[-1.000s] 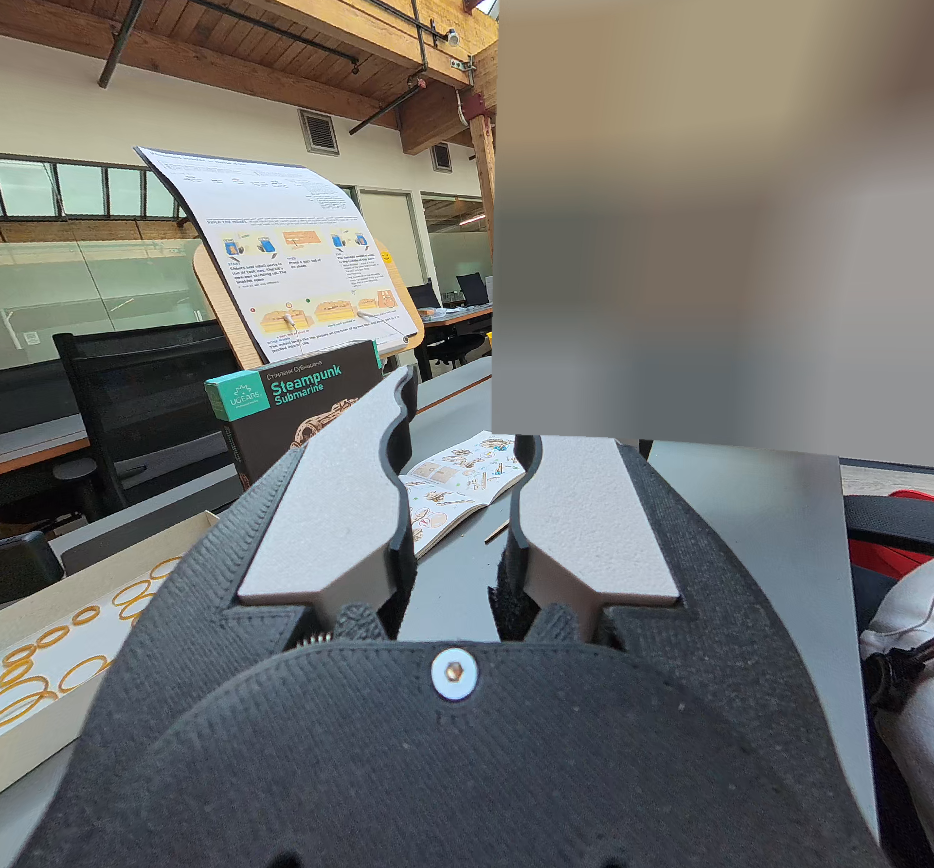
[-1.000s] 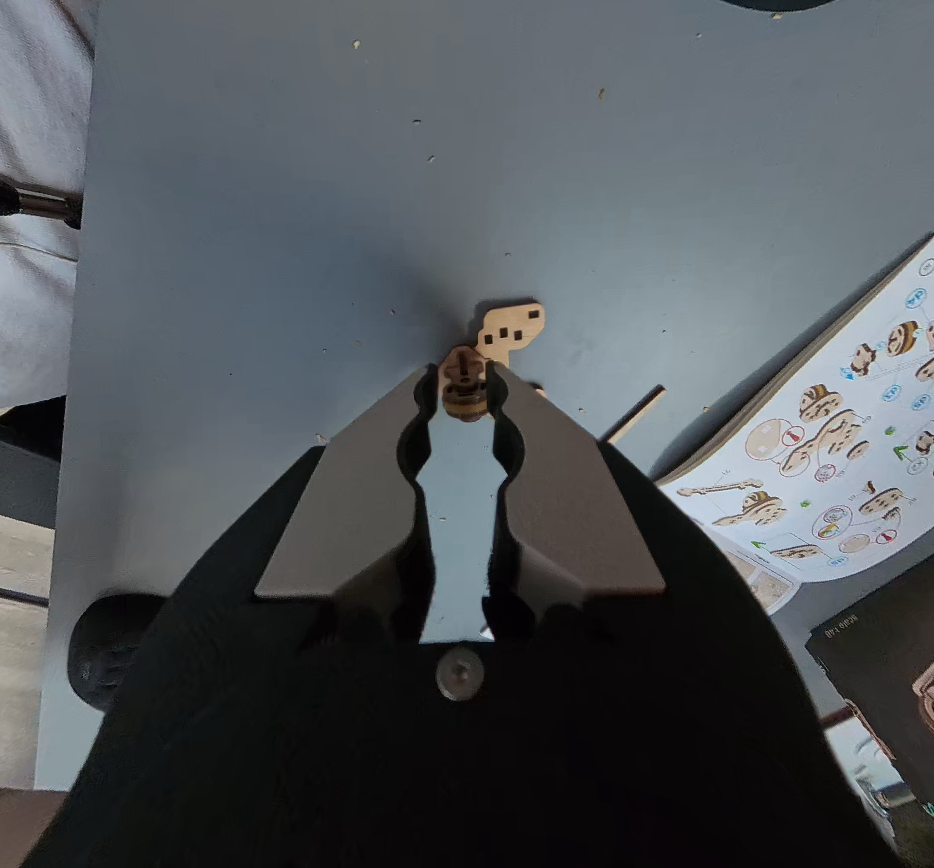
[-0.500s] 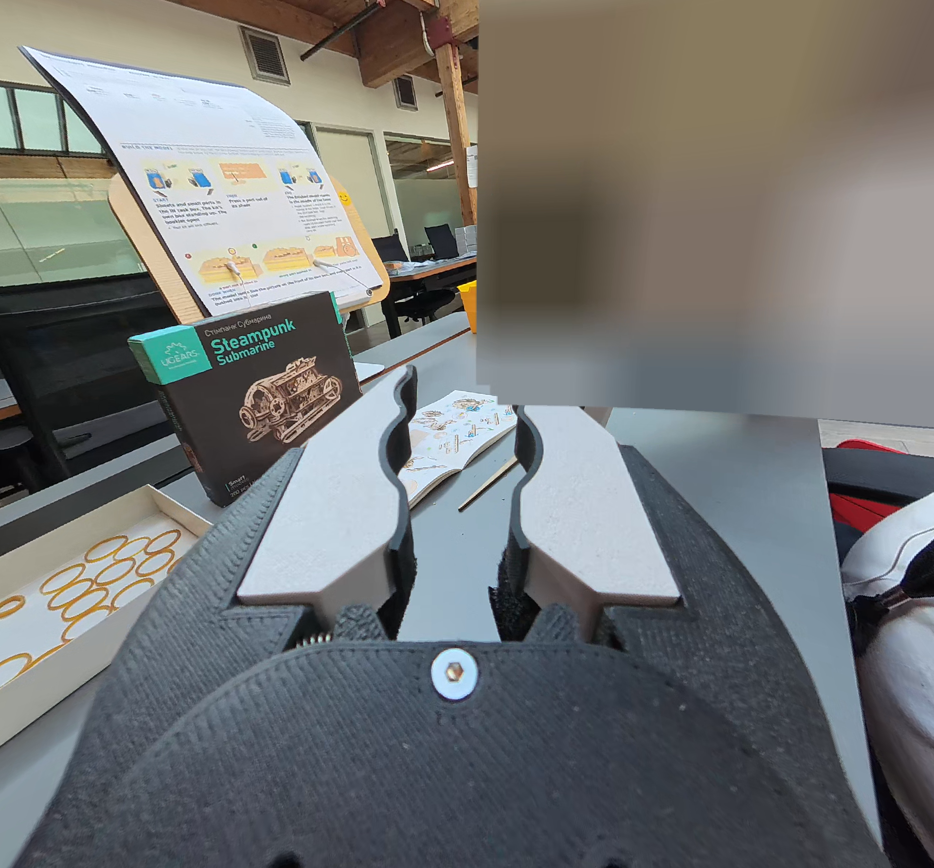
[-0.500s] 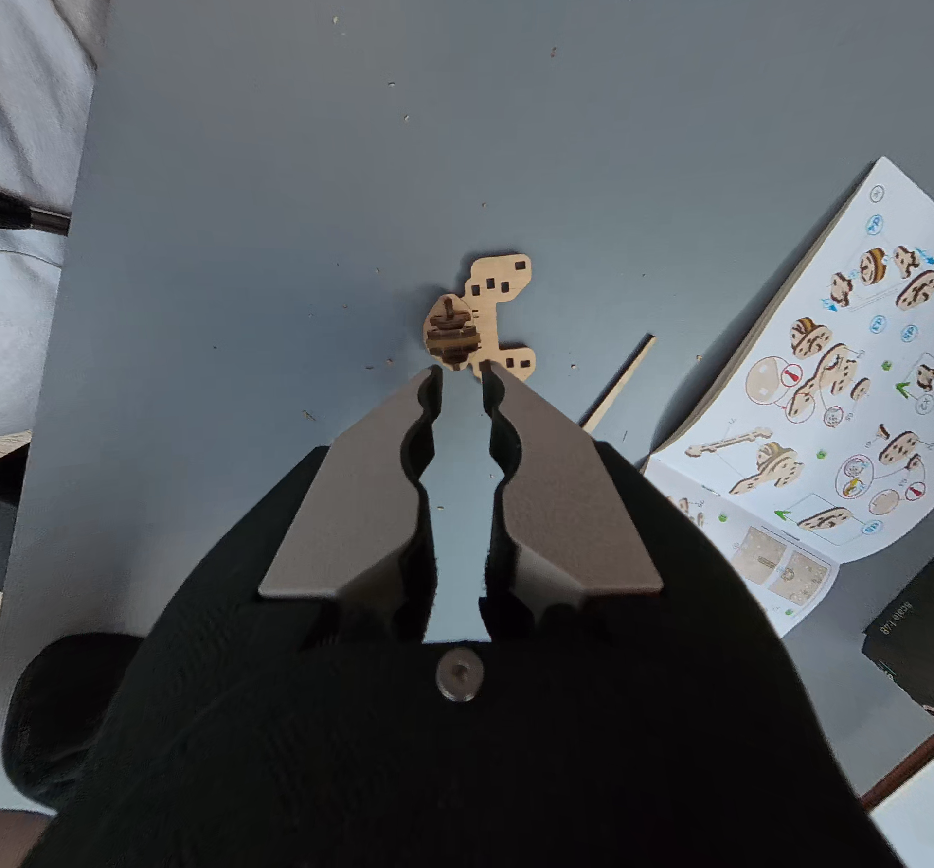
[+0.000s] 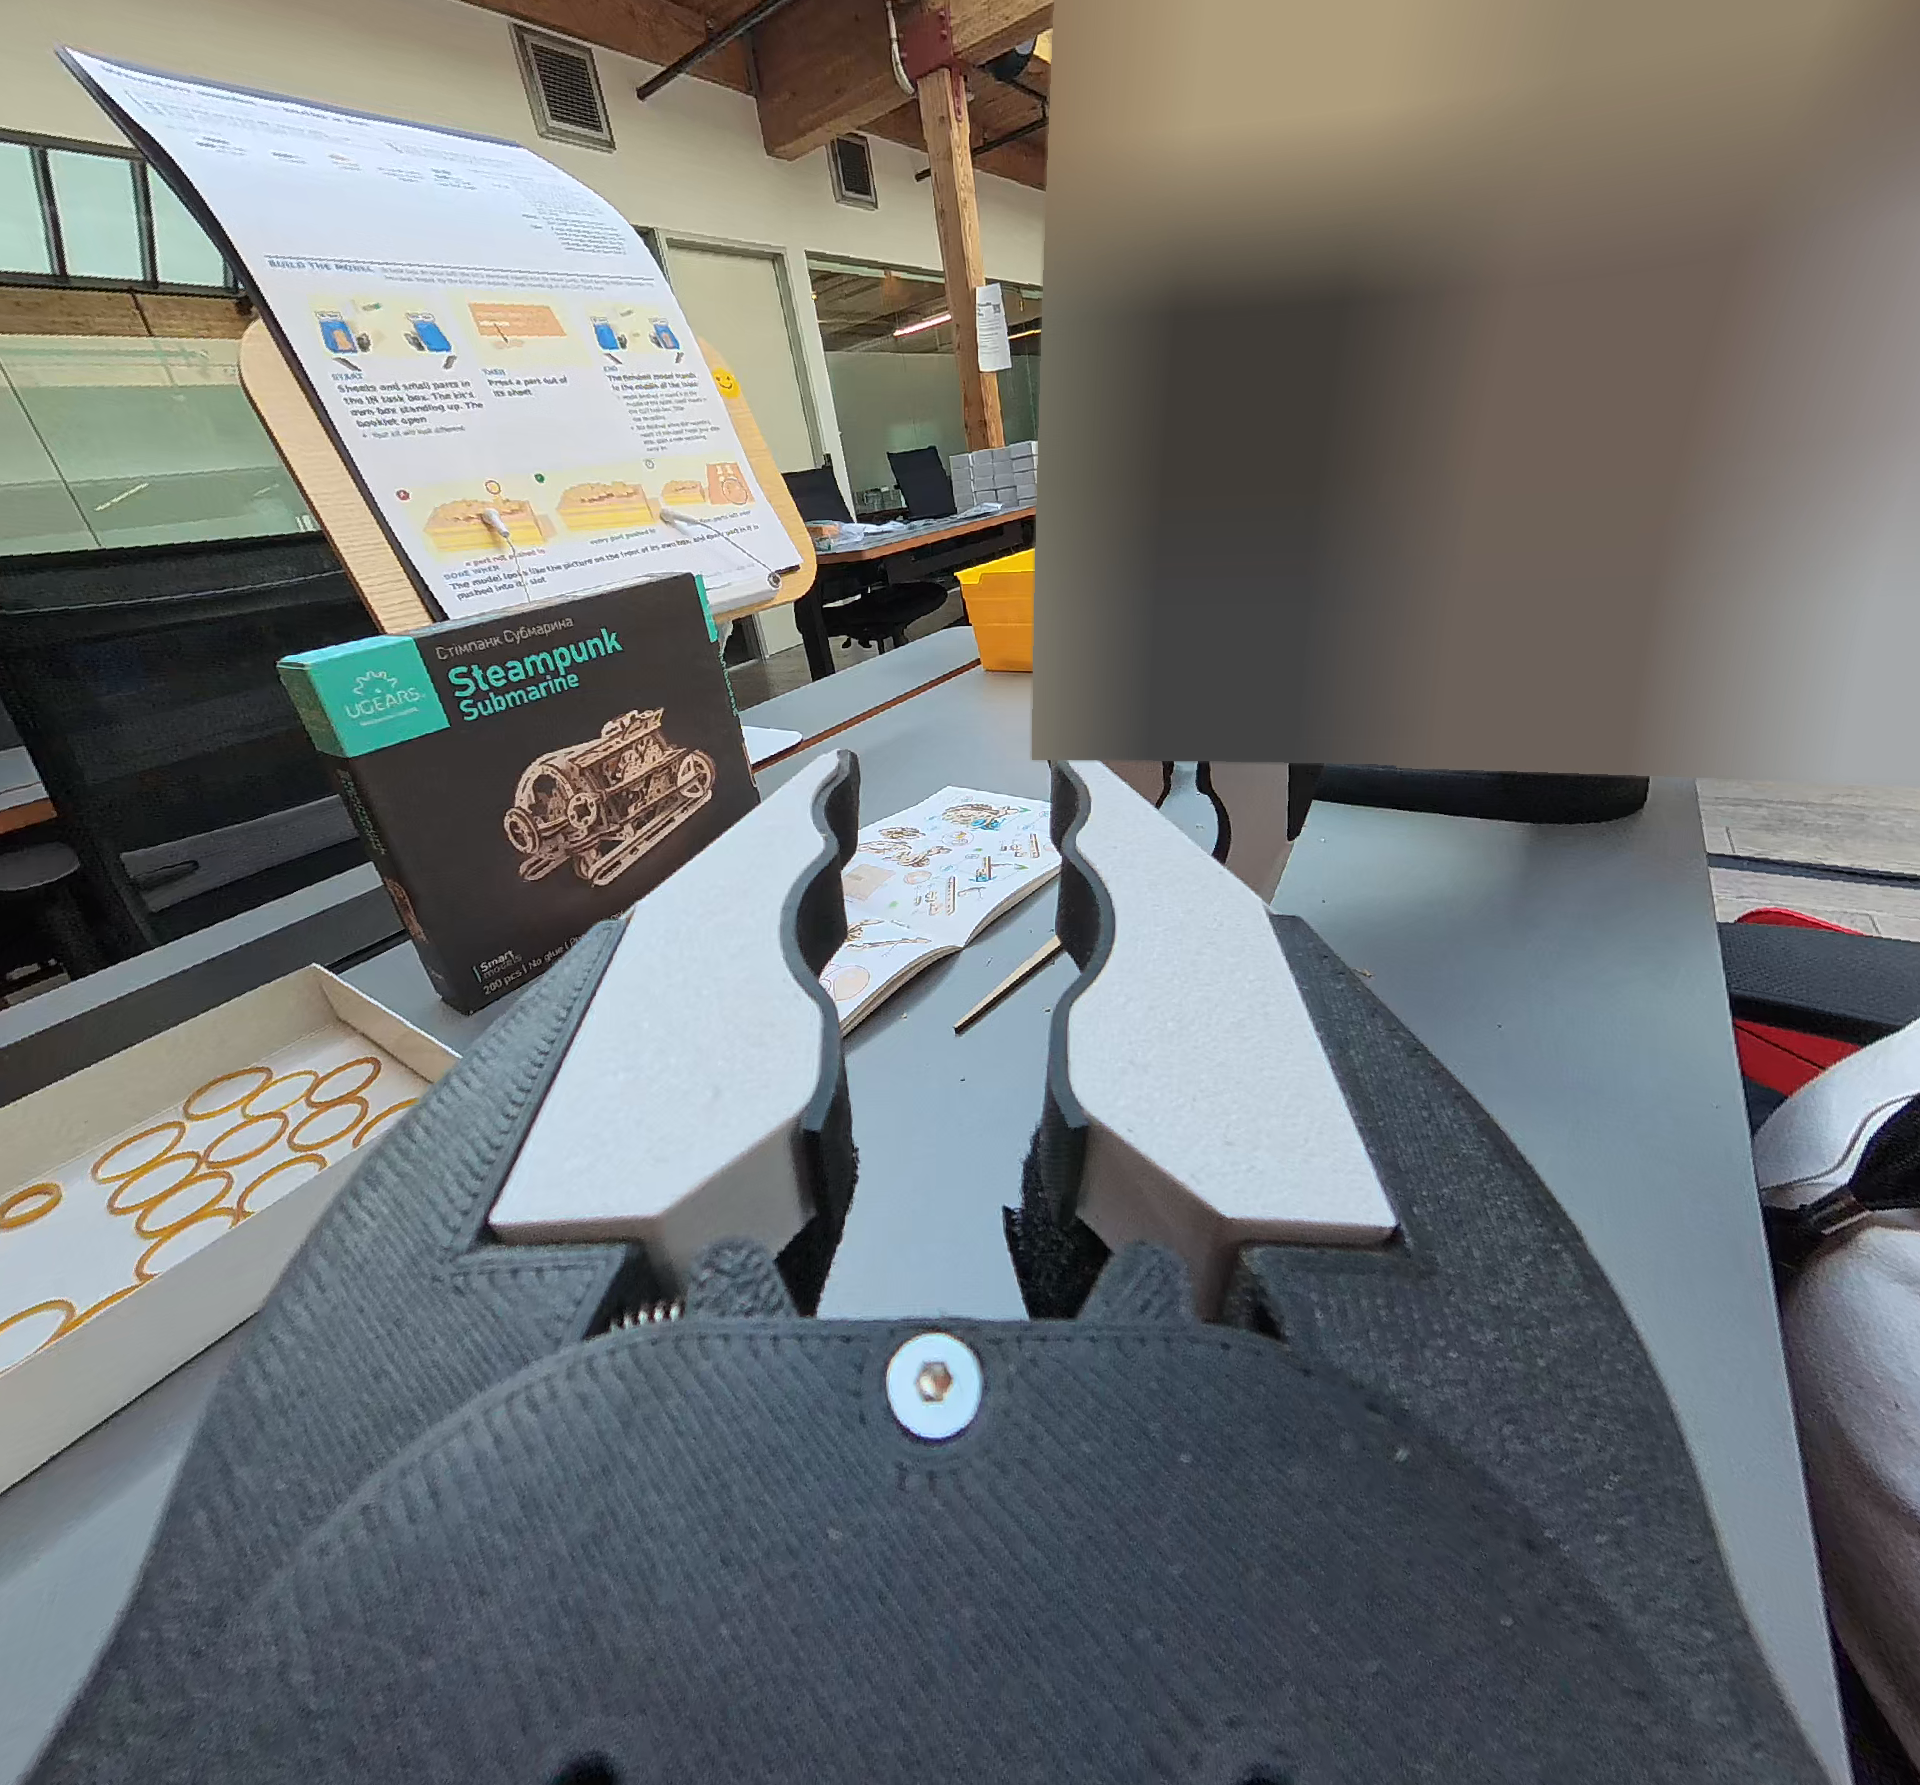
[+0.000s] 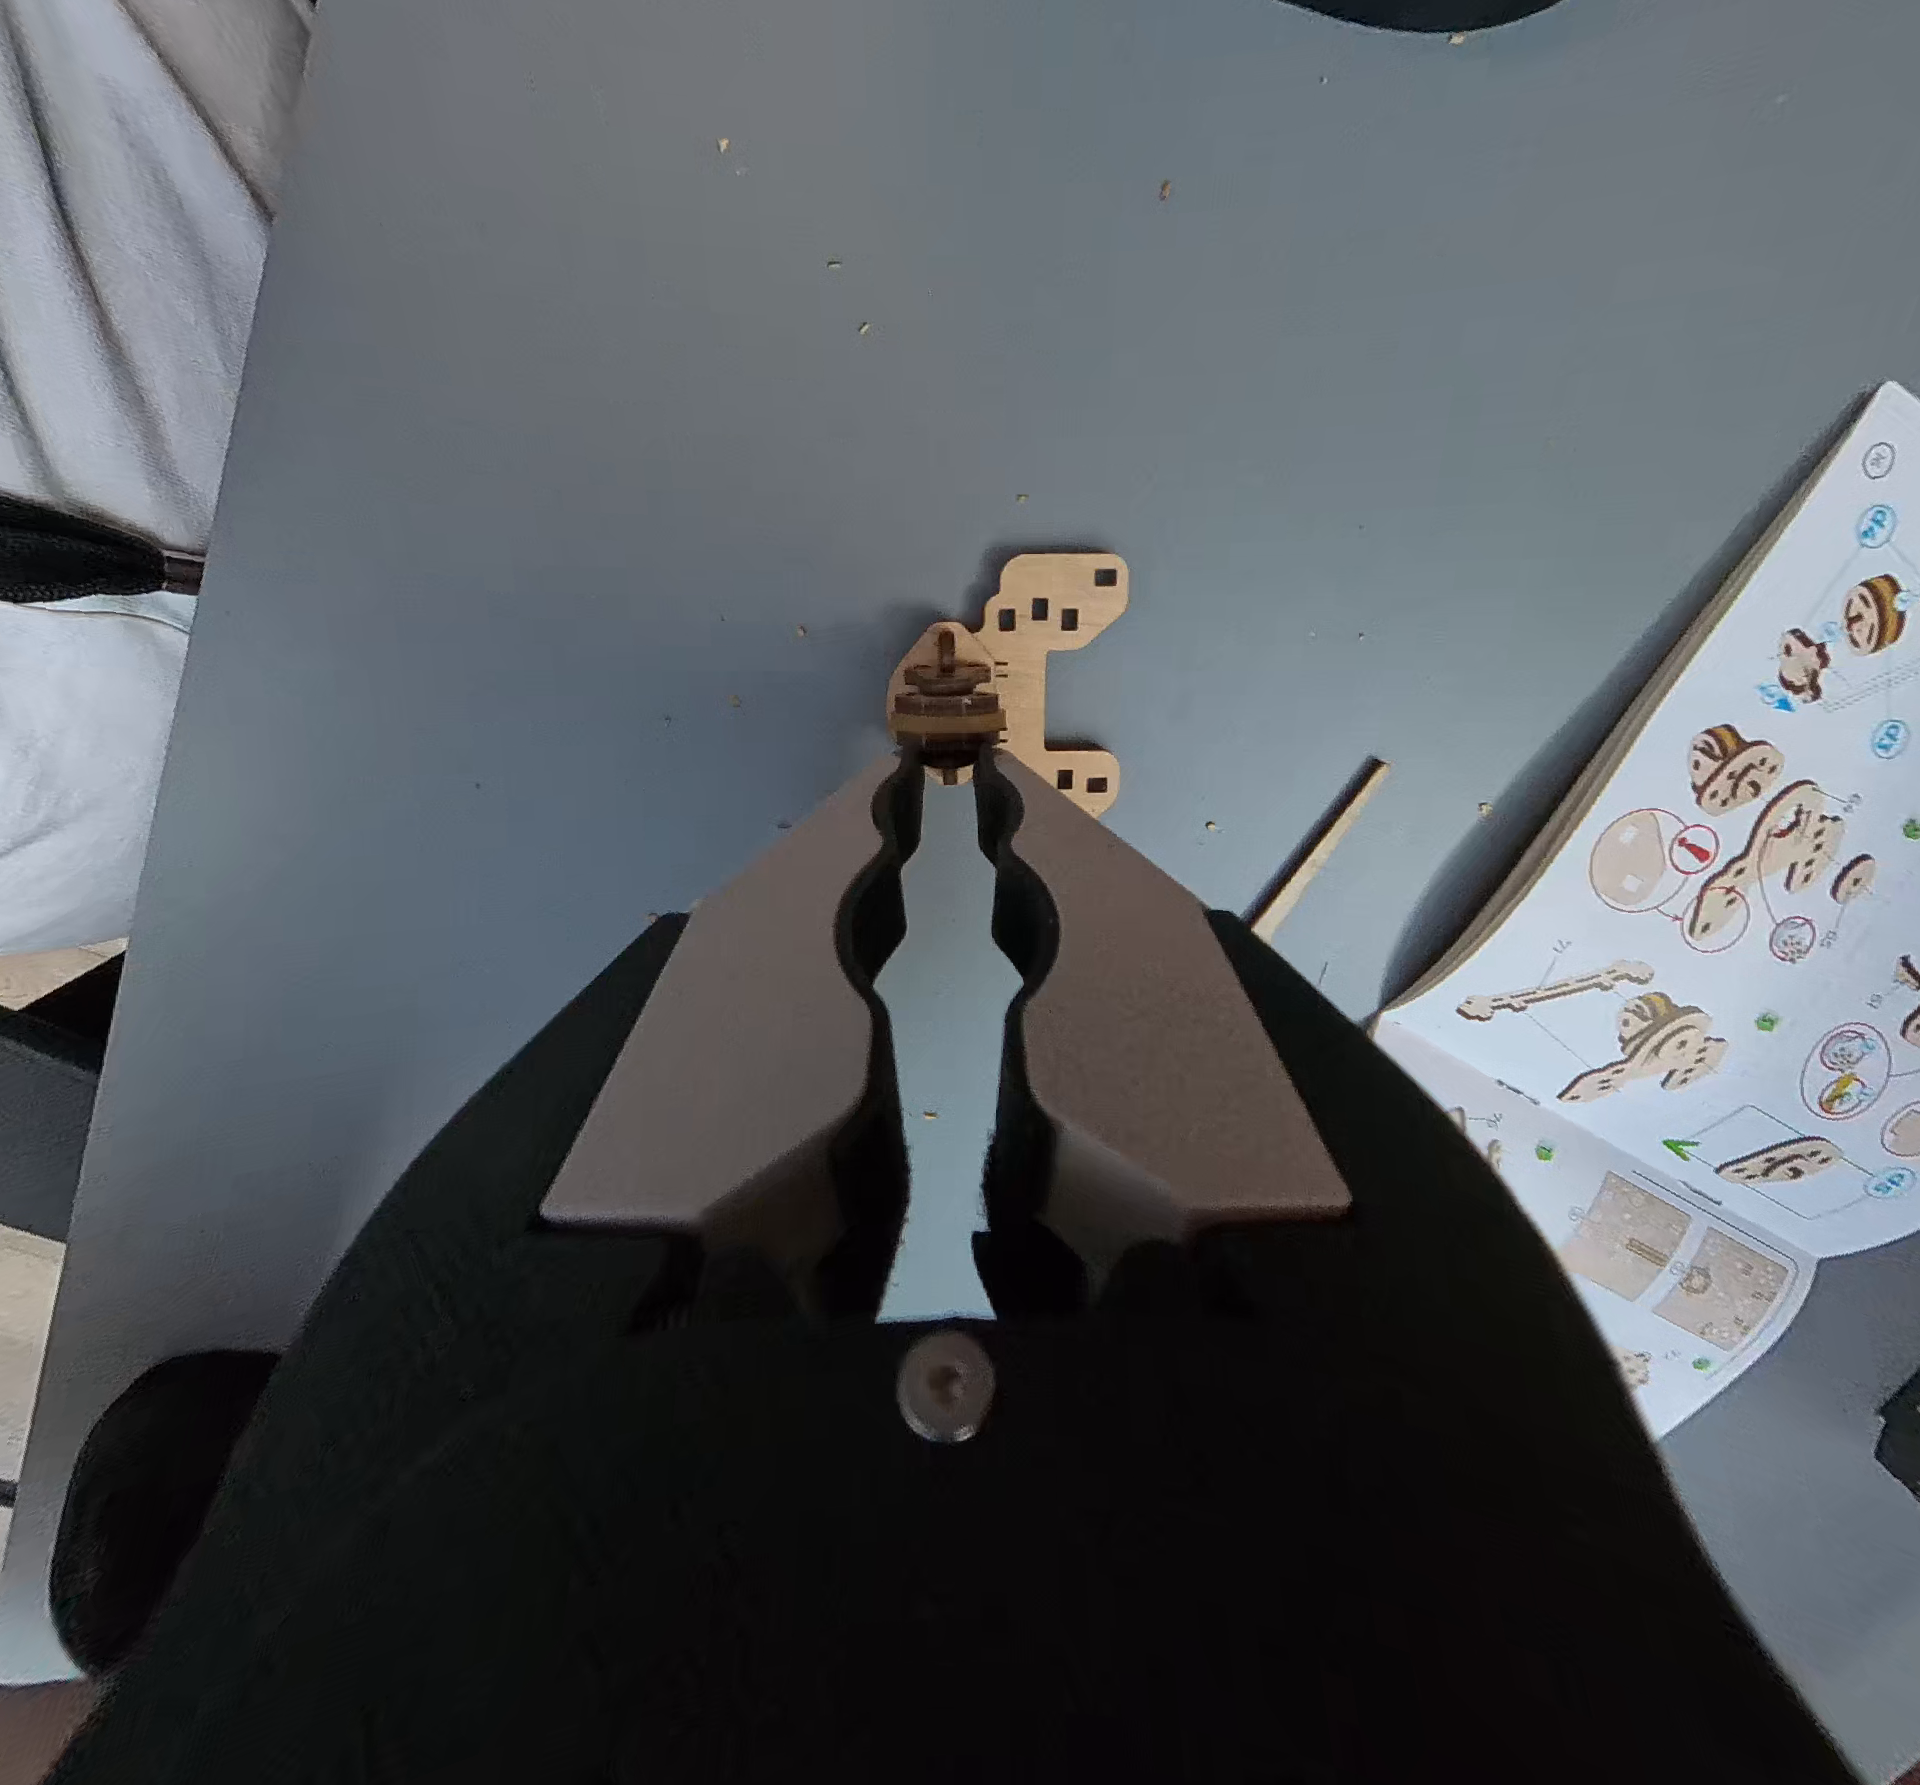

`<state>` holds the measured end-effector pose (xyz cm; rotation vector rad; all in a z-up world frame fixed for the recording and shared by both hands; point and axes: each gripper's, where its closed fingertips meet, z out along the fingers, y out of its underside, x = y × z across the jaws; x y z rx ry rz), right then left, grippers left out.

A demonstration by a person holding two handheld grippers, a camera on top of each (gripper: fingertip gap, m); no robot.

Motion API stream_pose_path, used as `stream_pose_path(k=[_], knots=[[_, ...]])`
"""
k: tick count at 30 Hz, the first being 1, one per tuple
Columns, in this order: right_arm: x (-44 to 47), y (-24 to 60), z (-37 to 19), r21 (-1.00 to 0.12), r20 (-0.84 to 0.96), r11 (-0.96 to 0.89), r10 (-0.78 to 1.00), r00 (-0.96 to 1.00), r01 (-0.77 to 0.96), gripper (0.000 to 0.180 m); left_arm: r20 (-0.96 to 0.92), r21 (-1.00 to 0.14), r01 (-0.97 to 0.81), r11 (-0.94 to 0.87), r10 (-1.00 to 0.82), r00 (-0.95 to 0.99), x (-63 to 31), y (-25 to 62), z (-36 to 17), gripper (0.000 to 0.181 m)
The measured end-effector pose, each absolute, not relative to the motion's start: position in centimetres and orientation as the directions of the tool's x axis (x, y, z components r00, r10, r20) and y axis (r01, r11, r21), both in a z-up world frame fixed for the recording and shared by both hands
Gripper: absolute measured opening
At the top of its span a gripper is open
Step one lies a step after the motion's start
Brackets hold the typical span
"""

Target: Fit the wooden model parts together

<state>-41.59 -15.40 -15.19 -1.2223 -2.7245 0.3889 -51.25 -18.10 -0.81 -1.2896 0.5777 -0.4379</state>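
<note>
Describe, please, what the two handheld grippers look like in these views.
Both look alike. The left gripper has a black ribbed, printed-looking body, a silver screw at its centre, and two pale grey fingers with wavy black inner edges. The right gripper has the same shape, in shadow, with a darker screw.

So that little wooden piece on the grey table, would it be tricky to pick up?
Probably. The flat wooden plate lies flush on the table, leaving little edge for the fingers. It looks thin, so likely light and snappable. The stacked discs standing on it seem the easier handle.
</note>
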Motion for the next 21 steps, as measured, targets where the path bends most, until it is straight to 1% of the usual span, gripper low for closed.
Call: stream_pose_path(k=[1,12,14,17,18,19,20,21], knots=[[-41.6,-15.5,-15.2,-0.283,0.009,0.635,0.751,-0.660,0.719,0.009,-0.154,-0.973,-0.014,0.230,-0.604,0.782,-51.3,-18.1,-0.8,0.035],[-42.4,-16.4,-15.5,-0.298,0.005,0.632,0.750,-0.661,0.715,0.008,-0.145,-0.971,0.003,0.240,-0.596,0.790,-51.8,-18.2,-0.5,0.035],[-41.9,-15.9,-15.3,-0.248,0.017,0.639,0.755,-0.656,0.728,0.008,-0.143,-0.971,0.006,0.240,-0.597,0.789,-51.8,-18.2,-0.5,0.035],[-42.0,-15.0,-14.1,-0.225,0.051,0.617,0.780,-0.623,0.754,0.007,-0.145,-0.971,0.003,0.240,-0.597,0.789,-51.7,-18.2,-0.5,0.035],[-42.0,-15.0,-14.7,-0.209,0.046,0.618,0.780,-0.624,0.757,0.007,-0.145,-0.971,0.003,0.239,-0.598,0.788,-51.7,-18.2,-0.5,0.035],[-41.2,-14.4,-15.8,-0.126,0.027,0.627,0.777,-0.629,0.769,0.012,-0.145,-0.971,0.002,0.238,-0.600,0.787,-51.6,-18.2,-0.5,0.035],[-41.7,-14.8,-15.2,-0.170,0.022,0.610,0.788,-0.616,0.774,0.006,-0.147,-0.971,-0.001,0.237,-0.601,0.786,-51.5,-18.2,-0.6,0.035],[-41.6,-14.0,-14.6,-0.138,0.065,0.608,0.793,-0.606,0.781,0.006,-0.151,-0.971,-0.005,0.238,-0.600,0.785,-51.5,-18.2,-0.6,0.035]])
